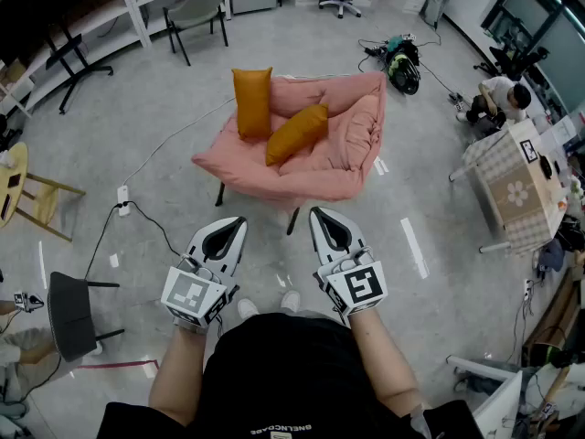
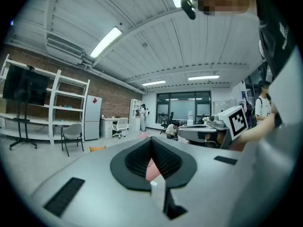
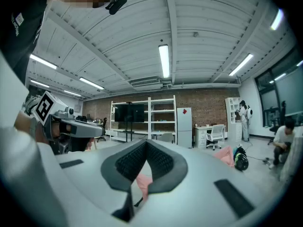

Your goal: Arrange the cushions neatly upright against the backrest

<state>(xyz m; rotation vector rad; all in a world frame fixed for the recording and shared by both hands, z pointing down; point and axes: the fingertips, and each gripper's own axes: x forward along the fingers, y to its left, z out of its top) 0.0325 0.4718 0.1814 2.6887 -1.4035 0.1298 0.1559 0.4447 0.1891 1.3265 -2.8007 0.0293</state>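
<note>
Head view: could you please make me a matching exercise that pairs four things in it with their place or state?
Things:
1. orange cushion at the view's left
2. orange cushion at the view's right
3. pink sofa
4. left tongs

Place or state:
A. shut and empty, short of the sofa
B. lying aslant on the seat
C. bears both cushions
D. standing on end

Pairs: 1-D, 2-B, 3-C, 4-A.
</note>
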